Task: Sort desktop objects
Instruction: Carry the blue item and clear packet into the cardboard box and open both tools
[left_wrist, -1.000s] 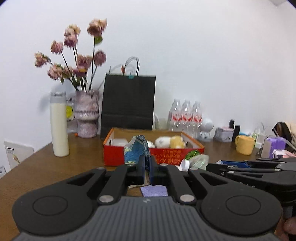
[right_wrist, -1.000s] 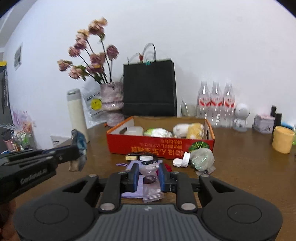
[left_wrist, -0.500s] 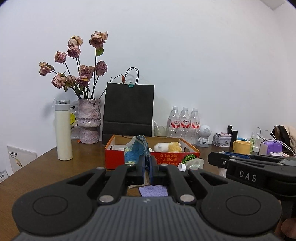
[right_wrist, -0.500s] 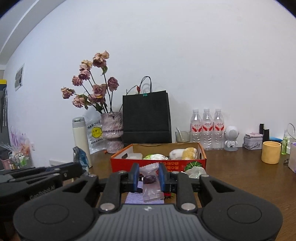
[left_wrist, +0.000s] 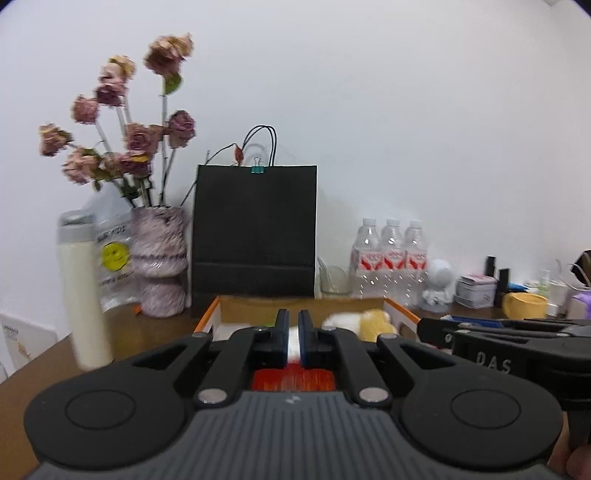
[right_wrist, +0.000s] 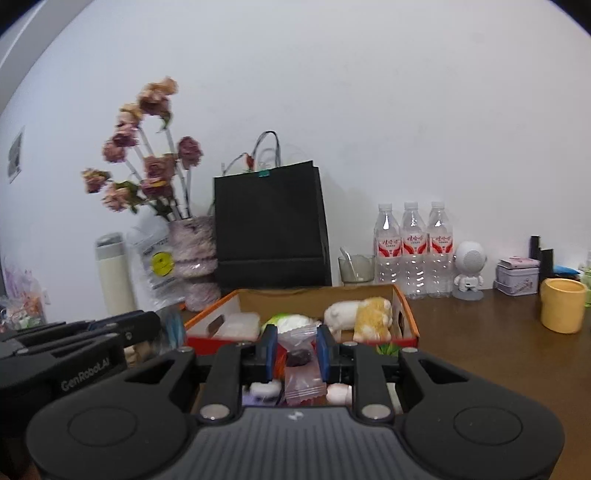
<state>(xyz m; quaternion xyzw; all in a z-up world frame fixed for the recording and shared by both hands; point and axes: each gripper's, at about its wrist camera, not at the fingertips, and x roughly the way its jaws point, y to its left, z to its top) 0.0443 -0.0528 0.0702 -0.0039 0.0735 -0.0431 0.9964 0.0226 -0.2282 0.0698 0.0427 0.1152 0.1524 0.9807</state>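
A red cardboard box (right_wrist: 410, 325) stands just ahead, holding a white and yellow plush toy (right_wrist: 360, 317) and a clear tub (right_wrist: 240, 325). My right gripper (right_wrist: 295, 349) is shut on a clear candy bag (right_wrist: 301, 369) with a dark sweet inside, level with the box's front wall. My left gripper (left_wrist: 294, 339) is shut over the box (left_wrist: 402, 310); its own view shows no packet. In the right wrist view the left gripper (right_wrist: 151, 321) carries a blurred blue packet (right_wrist: 173, 326) at its tip. The right gripper (left_wrist: 428, 330) reaches in alongside.
Behind the box stand a black paper bag (right_wrist: 271, 229), a vase of dried flowers (right_wrist: 192, 258), a white flask (right_wrist: 114, 273) and three water bottles (right_wrist: 413, 251). To the right are a robot figure (right_wrist: 469, 269), a tin (right_wrist: 517, 275) and a yellow cup (right_wrist: 563, 304).
Both grippers have come forward to the box, which now looms larger, its front wall under the fingers. The blue packet no longer shows in the left wrist view. The candy bag stays gripped.
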